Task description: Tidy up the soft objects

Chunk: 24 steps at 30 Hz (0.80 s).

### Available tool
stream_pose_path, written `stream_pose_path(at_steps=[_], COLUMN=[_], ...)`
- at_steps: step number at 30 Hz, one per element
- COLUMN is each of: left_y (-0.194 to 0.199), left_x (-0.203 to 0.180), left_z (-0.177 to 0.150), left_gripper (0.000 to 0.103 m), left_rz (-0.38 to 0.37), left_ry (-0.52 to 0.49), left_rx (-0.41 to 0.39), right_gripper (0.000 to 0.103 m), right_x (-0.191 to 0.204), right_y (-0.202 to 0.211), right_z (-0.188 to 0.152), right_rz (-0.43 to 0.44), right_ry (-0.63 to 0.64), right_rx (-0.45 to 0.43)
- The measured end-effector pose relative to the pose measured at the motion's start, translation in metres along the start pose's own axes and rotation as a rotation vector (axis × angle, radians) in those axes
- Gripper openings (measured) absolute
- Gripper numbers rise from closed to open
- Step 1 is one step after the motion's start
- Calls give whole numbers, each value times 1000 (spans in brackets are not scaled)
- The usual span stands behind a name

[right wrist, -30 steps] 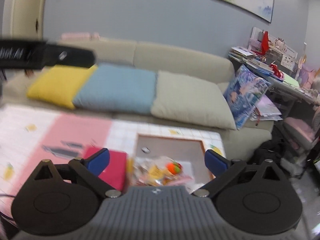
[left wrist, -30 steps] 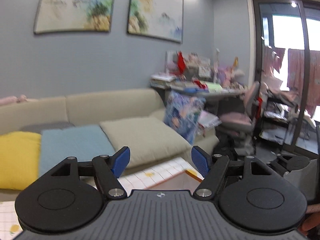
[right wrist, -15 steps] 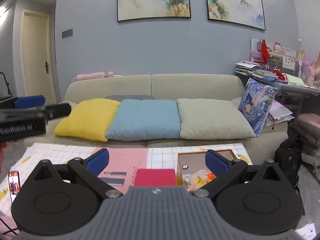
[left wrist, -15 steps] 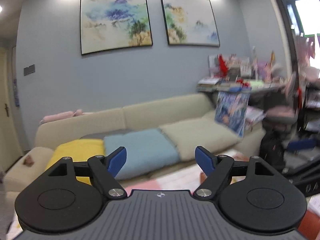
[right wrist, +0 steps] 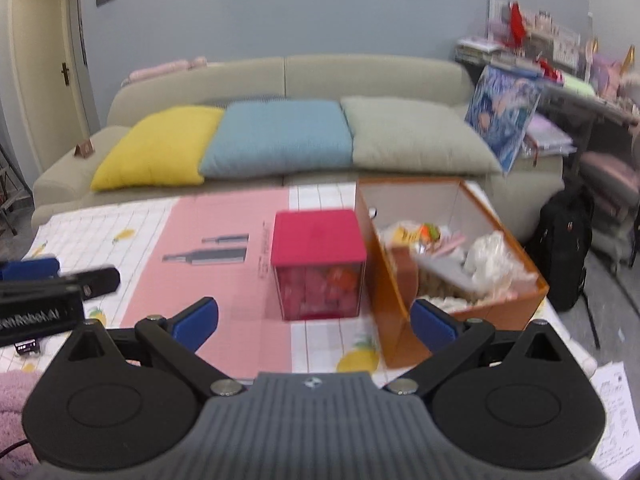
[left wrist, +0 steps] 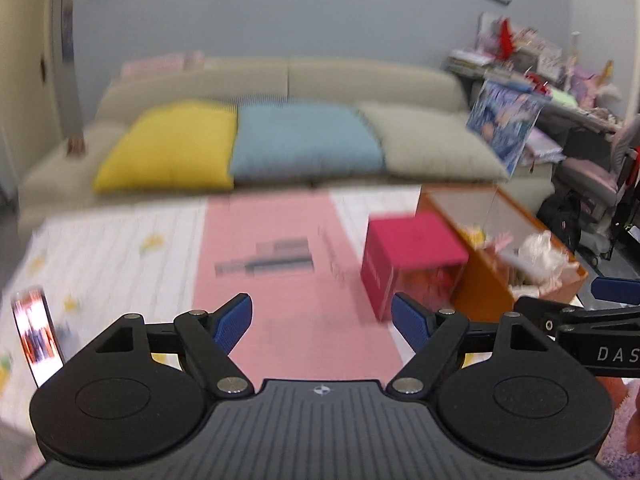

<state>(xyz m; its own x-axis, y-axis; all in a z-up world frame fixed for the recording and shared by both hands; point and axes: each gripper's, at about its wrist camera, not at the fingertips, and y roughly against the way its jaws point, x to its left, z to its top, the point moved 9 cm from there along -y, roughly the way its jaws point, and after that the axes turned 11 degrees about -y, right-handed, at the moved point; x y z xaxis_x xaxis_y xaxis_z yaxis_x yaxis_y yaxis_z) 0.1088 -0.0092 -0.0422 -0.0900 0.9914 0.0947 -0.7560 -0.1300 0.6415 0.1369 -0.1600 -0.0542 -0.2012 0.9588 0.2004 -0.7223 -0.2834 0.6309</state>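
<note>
My left gripper (left wrist: 321, 322) hangs open over a pink mat (left wrist: 280, 280) on the table, nothing between its blue pads. My right gripper (right wrist: 315, 322) is open too, low over the table's front. Just beyond it stands a clear box with a red lid (right wrist: 318, 264), coloured soft items showing inside; the left wrist view has the red-lidded box (left wrist: 408, 256) to the right. Beside it, an open orange box (right wrist: 472, 308) holds white stuffing and small packed toys (right wrist: 492, 256). A pink fluffy item (right wrist: 16, 408) lies at the near left edge.
A beige sofa (right wrist: 360, 76) behind the table carries yellow (right wrist: 156, 144), blue (right wrist: 280, 136) and beige (right wrist: 412, 136) cushions. A phone (left wrist: 36, 332) stands at the table's left. A cluttered desk (right wrist: 560, 64) and black backpack (right wrist: 564, 248) are on the right.
Both views have tipped down from the wall and sofa onto the table. The left view also swung from the room's right side to face the sofa, and its jaws stand slightly wider.
</note>
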Motion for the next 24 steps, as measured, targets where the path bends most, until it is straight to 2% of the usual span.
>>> stream_pose_path(at_steps=[2, 7, 12, 15, 24], left_y=[-9, -16, -17, -18, -18], left_x=[-3, -8, 3, 1, -1], left_z=[-11, -46, -56, -57, -55], left_gripper=[93, 93, 93, 93, 93], left_rz=[-7, 60, 72, 68, 53], left_ry=[19, -62, -17, -10, -14], left_rx=[52, 154, 195, 198, 193], right_gripper=[100, 100, 100, 100, 100], right_x=[1, 0, -18, -23, -14], right_y=[-7, -26, -38, -39, -36], right_z=[-8, -30, -40, -41, -38], right_rz=[-1, -17, -73, -84, -77], right_ry=[1, -10, -81, -105, -62], right_rx=[40, 150, 227, 234, 207])
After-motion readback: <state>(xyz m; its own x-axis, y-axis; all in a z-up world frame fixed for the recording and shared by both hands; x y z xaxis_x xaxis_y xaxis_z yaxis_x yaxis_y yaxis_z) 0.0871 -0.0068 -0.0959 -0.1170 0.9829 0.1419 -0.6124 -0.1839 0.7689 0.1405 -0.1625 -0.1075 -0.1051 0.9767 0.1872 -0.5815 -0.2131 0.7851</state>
